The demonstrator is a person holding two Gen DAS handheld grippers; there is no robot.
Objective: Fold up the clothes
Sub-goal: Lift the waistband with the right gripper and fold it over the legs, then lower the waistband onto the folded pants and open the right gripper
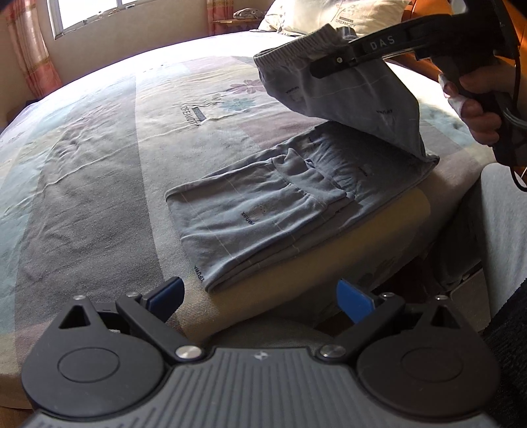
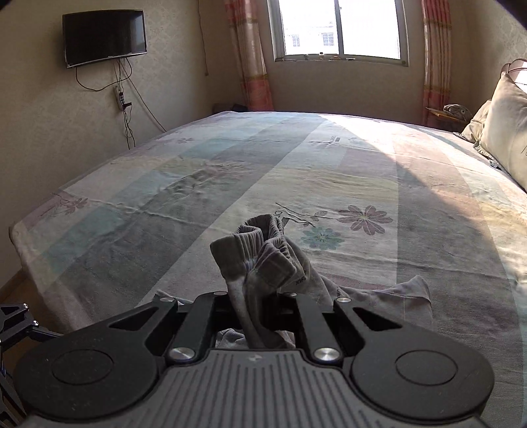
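trousers point(image 1: 263, 210), pale grey-blue with thin lines and small printed marks, lie partly folded on the bed point(image 1: 98, 148), close to its near edge. we take these trousers as our landmark. we hold the right gripper point(image 1: 324, 62) above their far end, its 2 fingers pressed together on the ribbed waistband point(image 1: 296, 42), which bunches up between them. from that pinch the lifted part of the cloth hangs as a slanted flap, and its lower end stays joined to the flat part at a fold on the side of the trousers nearest the person's hand point(image 1: 477, 108). that hand wraps the gripper's dark handle, beyond the fold.

in the right wrist view the same waistband point(image 2: 260, 253) stands crumpled between the closed fingers of the right gripper point(image 2: 263, 296), and more of the cloth trails below and beside it on the bed point(image 2: 230, 171).

we keep the left gripper point(image 1: 260, 299) just short of the trousers' near corner, over the bed's edge. its 2 blue pads point(image 1: 354, 301) are spread wide with nothing between them, and they touch no cloth.

beyond the trousers, a pillow point(image 1: 329, 16) rests at the head of the bed, and a window point(image 1: 98, 13) shows on the far wall.
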